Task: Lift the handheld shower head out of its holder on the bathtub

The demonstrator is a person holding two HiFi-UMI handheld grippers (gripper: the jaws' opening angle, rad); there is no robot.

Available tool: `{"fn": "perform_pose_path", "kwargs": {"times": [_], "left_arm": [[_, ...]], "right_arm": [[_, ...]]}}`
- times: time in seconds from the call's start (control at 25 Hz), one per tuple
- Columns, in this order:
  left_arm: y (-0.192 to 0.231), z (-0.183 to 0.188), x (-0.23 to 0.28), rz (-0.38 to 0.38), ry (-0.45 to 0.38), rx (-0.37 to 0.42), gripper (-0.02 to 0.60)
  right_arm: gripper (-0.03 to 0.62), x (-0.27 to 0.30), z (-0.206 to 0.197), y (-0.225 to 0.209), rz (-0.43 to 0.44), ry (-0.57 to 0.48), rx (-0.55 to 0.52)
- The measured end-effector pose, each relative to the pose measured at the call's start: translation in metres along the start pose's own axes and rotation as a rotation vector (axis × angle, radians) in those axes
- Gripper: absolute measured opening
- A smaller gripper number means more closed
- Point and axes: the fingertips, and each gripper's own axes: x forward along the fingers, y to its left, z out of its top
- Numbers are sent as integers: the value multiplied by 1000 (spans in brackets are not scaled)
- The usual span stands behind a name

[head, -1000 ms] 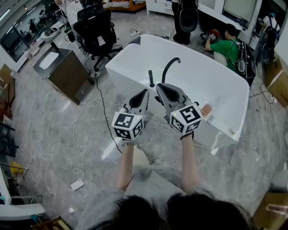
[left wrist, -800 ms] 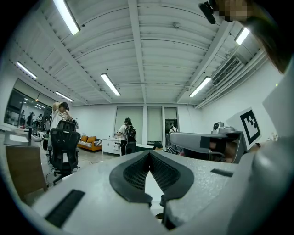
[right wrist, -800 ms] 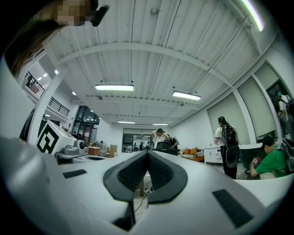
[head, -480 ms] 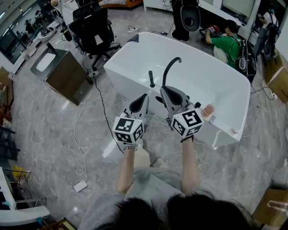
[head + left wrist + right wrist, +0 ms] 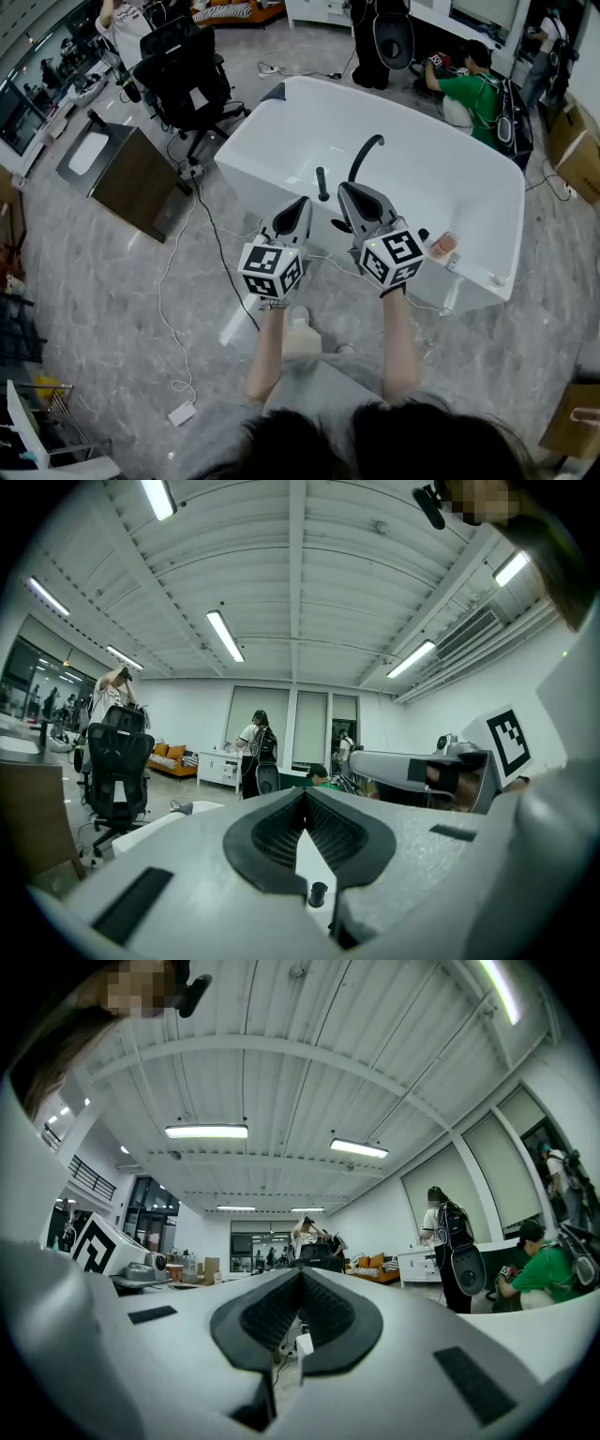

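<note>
In the head view a white bathtub (image 5: 248, 178) stands ahead of me. On its near rim a slim black handheld shower head (image 5: 322, 183) stands upright in its holder, beside a curved black spout (image 5: 364, 155). My left gripper (image 5: 301, 203) hovers just short of the rim, left of and below the shower head, jaws shut and empty. My right gripper (image 5: 348, 190) is right of the shower head, in front of the spout's base, also shut and empty. In the left gripper view (image 5: 303, 797) and the right gripper view (image 5: 300, 1274) the jaw tips meet with nothing between them.
A pinkish bottle (image 5: 441, 246) sits on the tub rim at the right. Cables (image 5: 211, 239) trail over the marble floor by the tub's left side. A brown cabinet (image 5: 122, 178) and a black office chair (image 5: 187, 75) stand at the left. A person in green (image 5: 473, 89) crouches behind the tub.
Both grippers have moved forward together toward the tub's near rim, and the tub now sits closer in the head view. Both stayed shut.
</note>
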Motion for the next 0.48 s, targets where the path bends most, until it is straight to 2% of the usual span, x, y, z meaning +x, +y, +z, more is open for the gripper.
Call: {"fn": "perform_pose_path", "kwargs": {"times": [0.48], "left_arm": [[59,12,48,-99,9,18,5]], "right_arm": [[0,66,1,-23,-91,-8,-14]]}}
